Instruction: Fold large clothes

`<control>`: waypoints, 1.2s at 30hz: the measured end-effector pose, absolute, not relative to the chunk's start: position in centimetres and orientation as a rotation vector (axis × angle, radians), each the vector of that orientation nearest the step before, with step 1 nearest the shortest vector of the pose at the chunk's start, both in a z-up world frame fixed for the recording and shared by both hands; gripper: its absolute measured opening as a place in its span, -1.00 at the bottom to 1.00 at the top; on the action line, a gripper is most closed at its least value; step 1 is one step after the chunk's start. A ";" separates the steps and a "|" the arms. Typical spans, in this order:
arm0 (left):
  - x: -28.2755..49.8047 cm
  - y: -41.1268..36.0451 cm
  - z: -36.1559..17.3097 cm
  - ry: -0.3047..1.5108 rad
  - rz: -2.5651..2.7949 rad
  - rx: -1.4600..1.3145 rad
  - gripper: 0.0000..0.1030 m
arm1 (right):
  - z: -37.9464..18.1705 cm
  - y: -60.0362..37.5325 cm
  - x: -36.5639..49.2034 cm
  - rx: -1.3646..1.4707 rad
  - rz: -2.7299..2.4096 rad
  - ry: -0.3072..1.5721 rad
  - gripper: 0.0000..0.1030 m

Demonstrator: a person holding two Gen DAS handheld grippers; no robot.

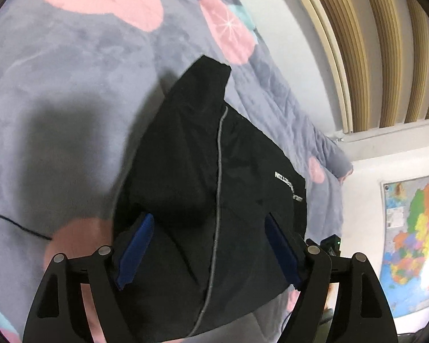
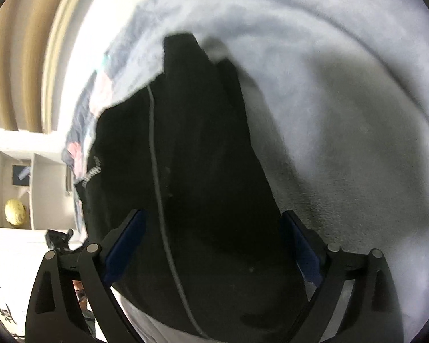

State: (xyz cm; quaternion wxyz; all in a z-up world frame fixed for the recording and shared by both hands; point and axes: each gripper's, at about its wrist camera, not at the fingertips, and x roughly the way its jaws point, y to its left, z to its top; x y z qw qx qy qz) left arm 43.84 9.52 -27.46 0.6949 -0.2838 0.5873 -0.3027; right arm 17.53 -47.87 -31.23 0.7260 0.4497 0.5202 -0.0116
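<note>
Left wrist view: black zip jacket [image 1: 203,177] folded narrow on floral fleece blanket [image 1: 71,100], zip line up middle, likely squared for next fold. Left gripper [image 1: 208,253] spread wide over jacket's near end, pads clear of cloth, nothing held.

Right wrist view: same jacket [image 2: 197,171]. Right gripper [image 2: 211,253] wide open astride near end, empty. Shelf cubby [image 2: 17,188] left of jacket, yellowish round thing inside.

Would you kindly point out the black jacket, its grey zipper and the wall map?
black jacket [image 1: 186,171], left wrist view, on its dark front panel.
grey zipper [image 1: 218,177], left wrist view, midway along it.
wall map [image 1: 414,234], left wrist view, on its coloured regions.
</note>
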 end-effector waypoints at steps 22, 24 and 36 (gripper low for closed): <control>45.1 2.6 -33.7 1.446 -0.736 -0.519 0.49 | -32.5 -43.3 22.9 0.851 0.062 1.167 0.69; 44.4 2.6 -32.3 1.400 -0.747 -0.487 0.05 | -31.7 -42.9 22.6 0.820 0.072 1.148 0.51; 37.4 1.1 -20.7 1.159 -0.856 -0.431 -0.25 | -21.2 -37.6 20.1 0.671 0.204 1.003 -0.24</control>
